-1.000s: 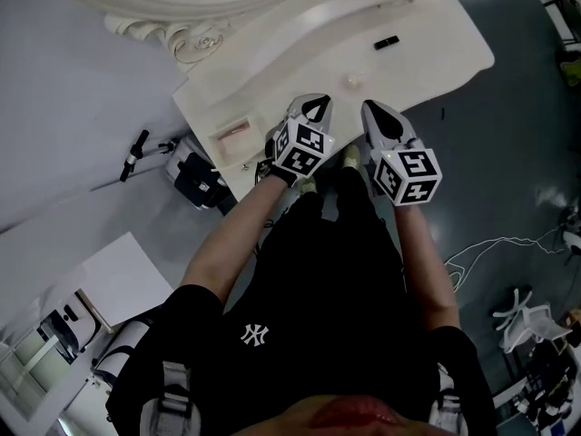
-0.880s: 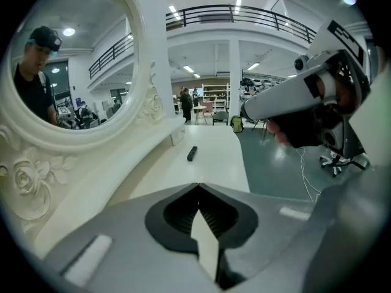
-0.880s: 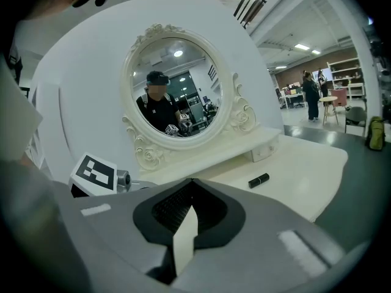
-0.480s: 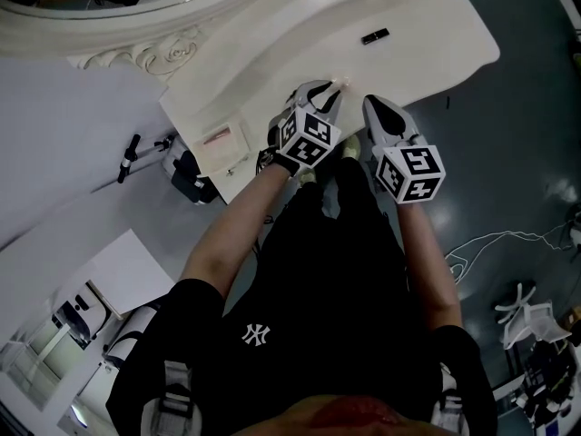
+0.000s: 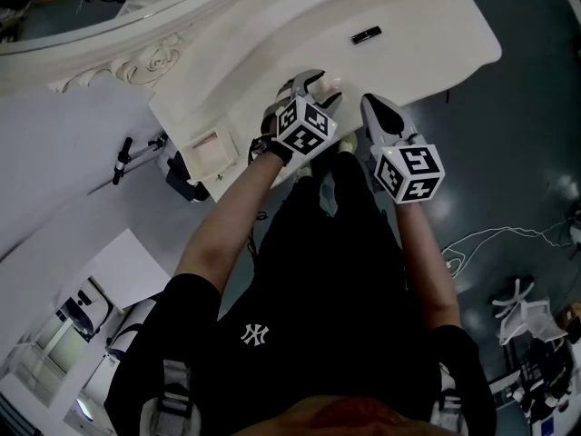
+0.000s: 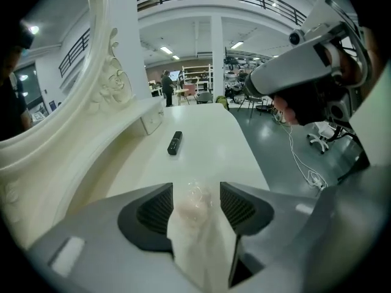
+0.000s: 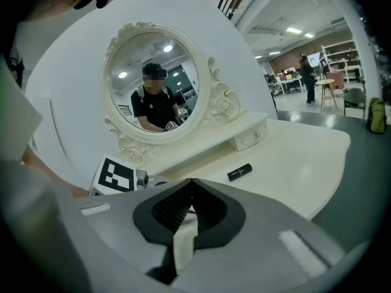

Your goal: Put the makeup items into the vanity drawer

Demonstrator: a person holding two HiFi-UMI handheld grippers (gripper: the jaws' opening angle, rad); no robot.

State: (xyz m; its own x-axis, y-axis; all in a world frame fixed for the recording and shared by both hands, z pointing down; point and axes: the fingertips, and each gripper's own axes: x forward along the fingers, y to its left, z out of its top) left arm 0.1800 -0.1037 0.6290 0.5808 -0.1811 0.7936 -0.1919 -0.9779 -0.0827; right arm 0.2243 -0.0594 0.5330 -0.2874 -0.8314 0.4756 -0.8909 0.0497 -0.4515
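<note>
Left gripper [image 5: 313, 82] sits over the front edge of the vanity top [image 5: 427, 25]. Jaws spread, with a small clear item [image 6: 195, 195] between the pads; contact not readable. Right gripper [image 5: 372, 107] is just beside it at 4 o'clock, jaws pressed together on nothing. Black lipstick tube [image 5: 366, 34] lies flat at 1 o'clock from the left gripper, apart from both. Small knobbed drawer [image 7: 250, 137] beyond the tube, below the mirror [image 7: 153, 81], looks shut. Right gripper's body blocks the left gripper view at 2 o'clock.
</note>
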